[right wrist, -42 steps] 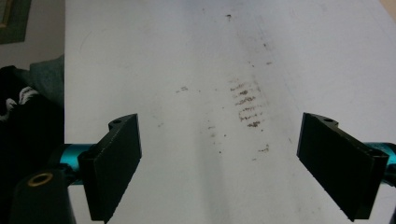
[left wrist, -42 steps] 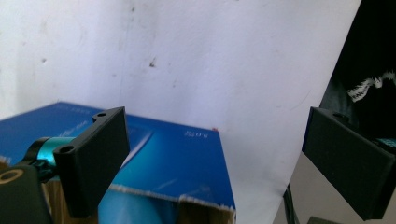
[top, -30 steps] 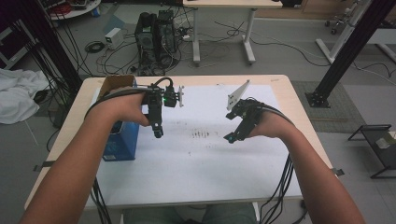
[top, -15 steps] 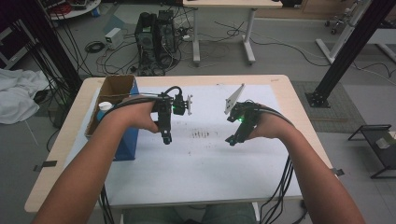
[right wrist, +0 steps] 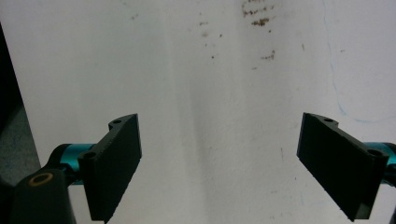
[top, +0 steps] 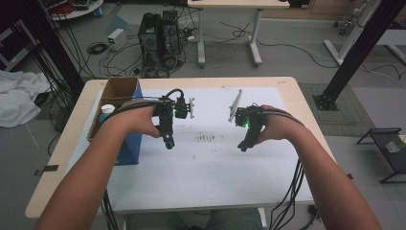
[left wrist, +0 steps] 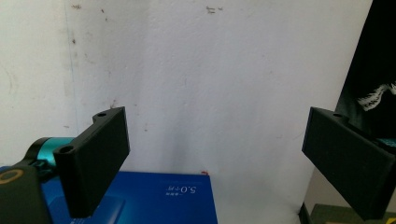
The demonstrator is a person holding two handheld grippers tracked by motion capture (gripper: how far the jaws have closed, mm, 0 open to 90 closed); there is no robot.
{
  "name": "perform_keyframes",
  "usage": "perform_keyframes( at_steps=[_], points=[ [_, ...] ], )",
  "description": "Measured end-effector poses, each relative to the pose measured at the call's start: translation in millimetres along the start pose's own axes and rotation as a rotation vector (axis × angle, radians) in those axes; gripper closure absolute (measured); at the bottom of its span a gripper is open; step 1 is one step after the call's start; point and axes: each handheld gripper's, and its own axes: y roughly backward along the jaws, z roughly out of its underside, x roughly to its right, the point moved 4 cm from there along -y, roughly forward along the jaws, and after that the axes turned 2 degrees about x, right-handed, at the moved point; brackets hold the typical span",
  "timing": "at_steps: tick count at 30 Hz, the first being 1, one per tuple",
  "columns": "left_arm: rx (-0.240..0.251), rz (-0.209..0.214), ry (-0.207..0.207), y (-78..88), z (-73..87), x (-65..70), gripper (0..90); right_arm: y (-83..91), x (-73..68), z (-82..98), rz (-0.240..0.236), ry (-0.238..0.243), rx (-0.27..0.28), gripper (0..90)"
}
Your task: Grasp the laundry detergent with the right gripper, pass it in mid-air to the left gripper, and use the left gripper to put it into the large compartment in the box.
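High view, left gripper (top: 168, 143): centre-left of frame, above the white sheet (top: 210, 163), tip pointing down-frame; has shifted right, away from the blue box (top: 128, 143), over the last second.
High view, right gripper (top: 243, 146): centre-right, roughly where it was a second ago, hand a little lower in frame.
High view, surface (top: 62, 158): cardboard box (top: 115, 93) at upper left, white cup (top: 107, 109) beside it; smudge marks between the grippers.
Left gripper view: jaws spread wide, nothing between; blue box (left wrist: 159, 198) at lower left, white sheet beyond.
Right gripper view: jaws wide apart, empty; stained white sheet (right wrist: 210, 93) underneath.
Task thing: none stated, can't tell a target.
Meaning: both grippers converging over mid-sheet, likely just positioning; no grasp started.
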Motion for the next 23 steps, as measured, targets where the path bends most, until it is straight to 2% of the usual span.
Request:
perform_keyframes(
  at_steps=[3,5,7,9,10,15,20,23],
  points=[
    [-0.003,0.010,0.003,-1.1,0.4,0.3,7.4,0.2,0.3,1.5,0.007,-0.003,-0.039,13.0],
    [-0.007,0.009,0.001,-0.7,0.4,0.0,7.4,-0.6,1.9,2.2,0.008,0.012,-0.048,13.0],
    [0.000,0.003,-0.002,-0.7,0.3,-0.7,7.4,-0.5,1.7,1.5,0.017,0.007,-0.055,13.0],
    [-0.014,0.008,-0.005,-0.7,0.2,-1.2,7.4,0.2,1.7,0.2,0.014,0.013,-0.057,13.0],
    [0.003,0.007,-0.004,-2.8,0.5,-1.3,7.4,1.1,2.4,-0.5,0.020,0.019,-0.056,13.0],
    [-0.005,0.024,0.000,-5.1,-0.4,-1.2,7.4,1.9,2.6,-2.2,0.010,0.017,-0.052,13.0],
    [0.000,0.018,-0.006,-6.2,-0.7,-1.7,7.4,1.8,2.4,-2.2,0.010,0.014,-0.052,13.0],
    [0.003,0.018,-0.009,-5.7,-1.0,-1.1,7.4,3.6,2.9,-2.8,0.027,0.020,-0.039,13.0]
  ],
)
